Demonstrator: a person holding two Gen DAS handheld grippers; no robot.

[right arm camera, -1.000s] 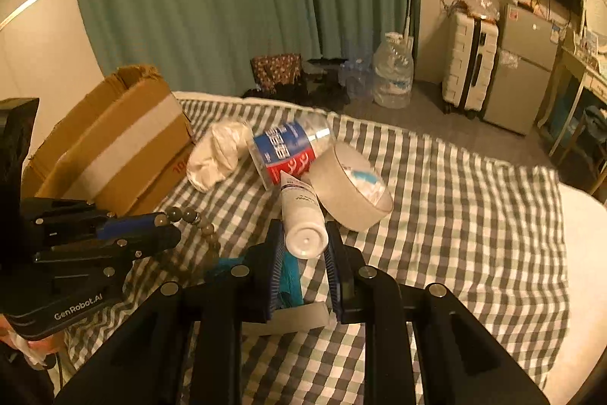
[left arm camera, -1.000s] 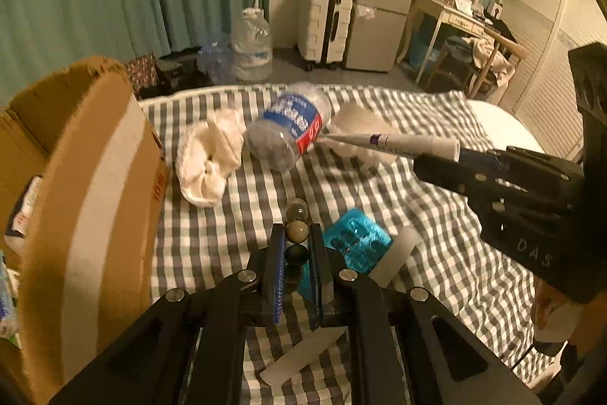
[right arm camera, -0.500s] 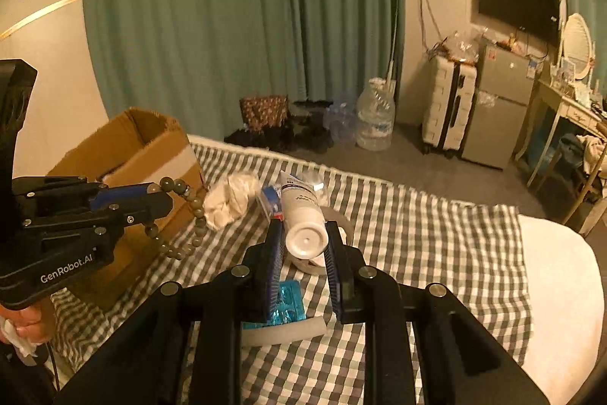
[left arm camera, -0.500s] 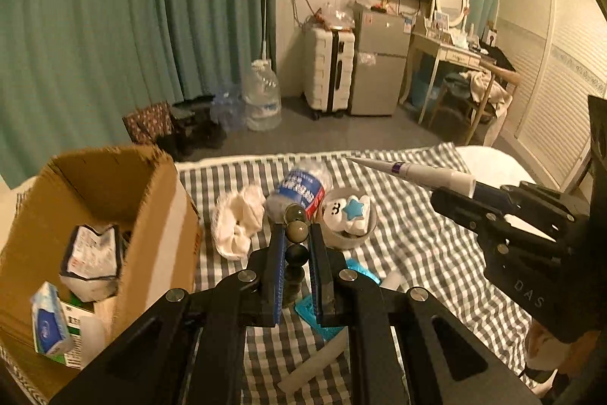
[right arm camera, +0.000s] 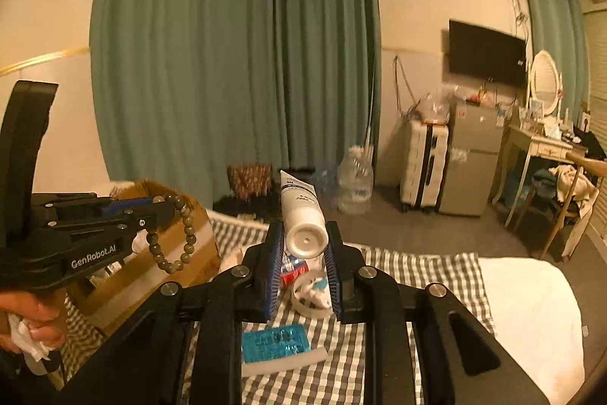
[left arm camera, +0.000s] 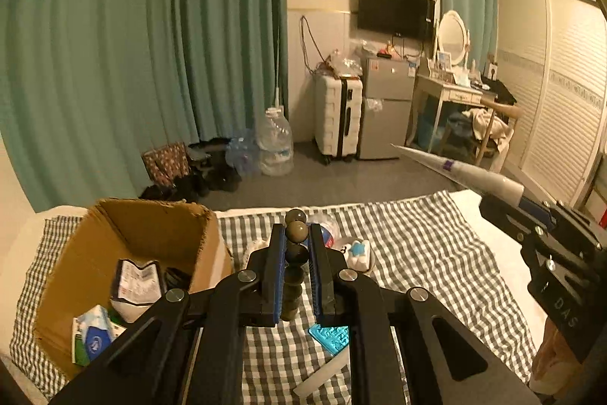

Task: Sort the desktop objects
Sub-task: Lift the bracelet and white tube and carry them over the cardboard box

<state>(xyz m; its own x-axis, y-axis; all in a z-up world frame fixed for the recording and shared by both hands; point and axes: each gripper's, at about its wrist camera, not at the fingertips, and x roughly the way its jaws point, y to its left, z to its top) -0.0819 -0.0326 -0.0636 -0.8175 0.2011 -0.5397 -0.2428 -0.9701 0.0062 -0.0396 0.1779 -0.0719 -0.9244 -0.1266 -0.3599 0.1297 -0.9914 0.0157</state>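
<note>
Gripping a bead bracelet [left arm camera: 294,264], the left gripper [left arm camera: 296,245] holds it above the cardboard box [left arm camera: 159,226]; the loop looks light and floppy, best pinched across a few beads. The right gripper [right arm camera: 303,245] clamps a soft, squeezable white tube [right arm camera: 301,215] at its cap end, above the checked cloth [right arm camera: 417,272].
</note>
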